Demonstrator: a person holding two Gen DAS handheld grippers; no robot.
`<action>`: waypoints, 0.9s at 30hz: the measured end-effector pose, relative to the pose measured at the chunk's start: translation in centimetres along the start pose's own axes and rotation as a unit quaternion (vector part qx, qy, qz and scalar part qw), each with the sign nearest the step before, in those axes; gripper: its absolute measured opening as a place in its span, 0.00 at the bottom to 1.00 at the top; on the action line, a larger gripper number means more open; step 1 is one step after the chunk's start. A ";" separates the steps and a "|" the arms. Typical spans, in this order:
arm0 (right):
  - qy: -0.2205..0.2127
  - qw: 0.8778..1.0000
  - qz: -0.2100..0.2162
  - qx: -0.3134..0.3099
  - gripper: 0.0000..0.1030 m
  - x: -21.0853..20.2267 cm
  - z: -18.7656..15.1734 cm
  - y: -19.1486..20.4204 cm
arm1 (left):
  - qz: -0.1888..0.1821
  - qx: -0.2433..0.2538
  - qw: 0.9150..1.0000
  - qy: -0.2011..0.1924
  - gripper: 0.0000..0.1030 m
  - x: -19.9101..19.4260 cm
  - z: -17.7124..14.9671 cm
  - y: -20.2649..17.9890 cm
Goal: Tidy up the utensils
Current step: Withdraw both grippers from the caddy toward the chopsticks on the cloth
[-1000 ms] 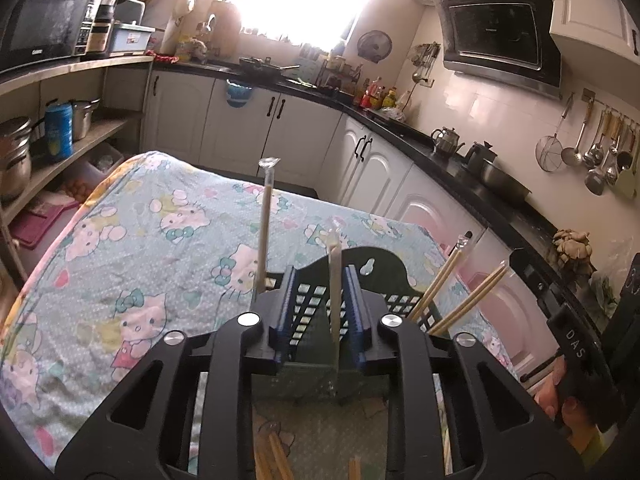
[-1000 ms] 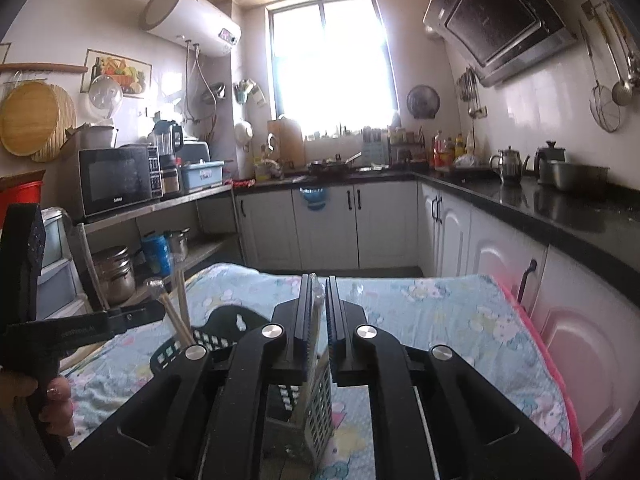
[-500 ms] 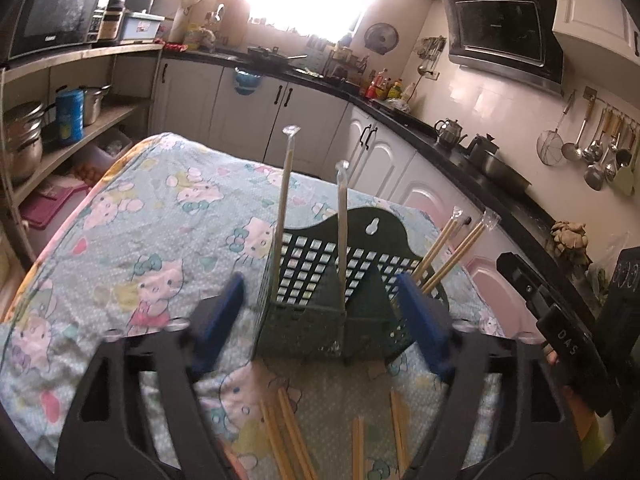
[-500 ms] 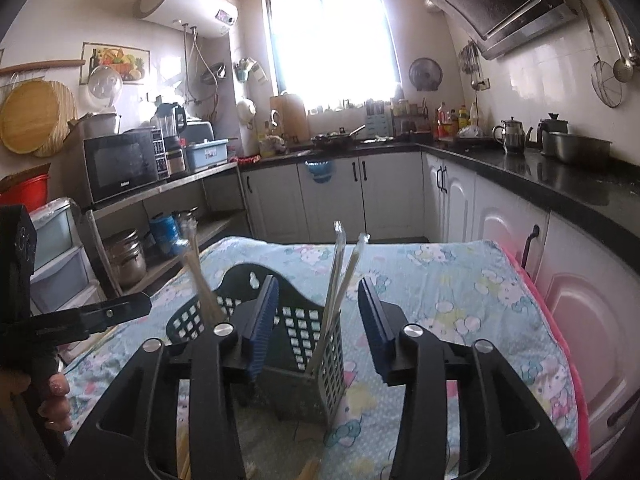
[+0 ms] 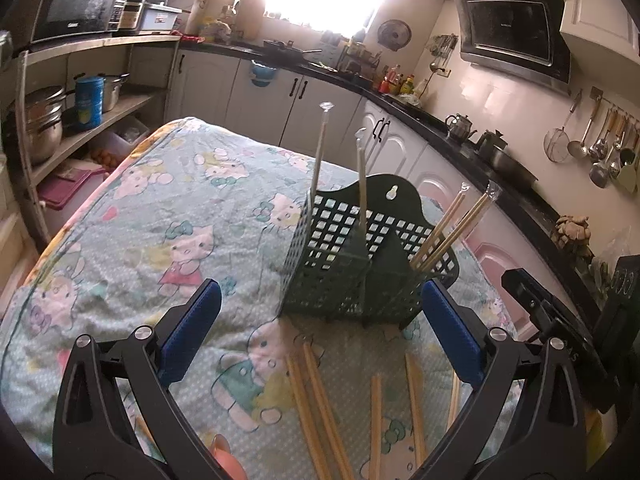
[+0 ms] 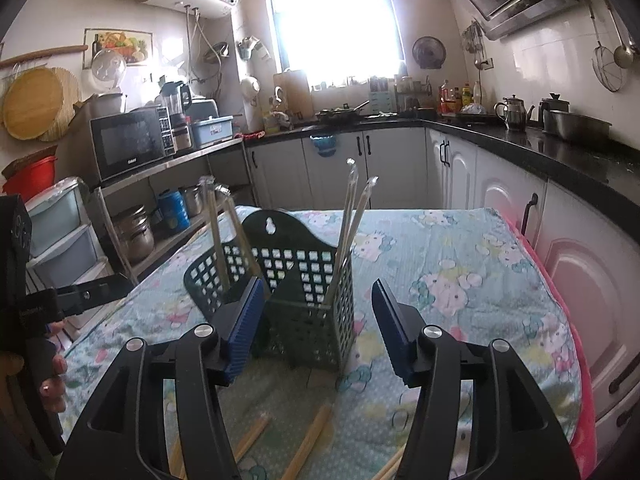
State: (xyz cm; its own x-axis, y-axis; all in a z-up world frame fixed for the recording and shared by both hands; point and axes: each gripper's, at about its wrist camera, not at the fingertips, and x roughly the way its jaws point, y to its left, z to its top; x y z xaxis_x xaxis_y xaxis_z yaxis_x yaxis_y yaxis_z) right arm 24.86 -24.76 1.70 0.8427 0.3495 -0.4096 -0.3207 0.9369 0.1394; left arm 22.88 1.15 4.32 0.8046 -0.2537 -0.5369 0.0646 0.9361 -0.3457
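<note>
Loose chopsticks [image 5: 316, 408] lie lengthwise at lower centre, between the left gripper [image 5: 320, 336]'s just-widened empty jaws; the right gripper [image 6: 316, 328]'s gape empty.

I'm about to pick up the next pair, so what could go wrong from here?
The loose chopsticks lie fanned and close together on the soft cloth, so the open left gripper may pinch several or snag fabric. The light-looking green basket could tip if nudged, spilling the wrapped chopsticks leaning over its edge.

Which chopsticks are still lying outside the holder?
The bare wooden chopsticks flat on the cloth before the green holder; the wrapped ones stand inside.
</note>
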 end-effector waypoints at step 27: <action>0.066 0.996 0.055 -0.037 0.53 0.4 -3.9 5.2 | 0.046 -0.047 0.998 0.020 0.89 -4.7 -5.8 5.9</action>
State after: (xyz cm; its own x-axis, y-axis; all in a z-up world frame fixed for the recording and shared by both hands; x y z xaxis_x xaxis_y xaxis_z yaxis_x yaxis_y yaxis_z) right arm 21.80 -19.84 -1.28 0.7376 0.4412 -0.5112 -0.4440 0.8872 0.1251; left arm 16.10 6.43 0.34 0.7801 -0.1793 -0.5994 -0.0657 0.9293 -0.3635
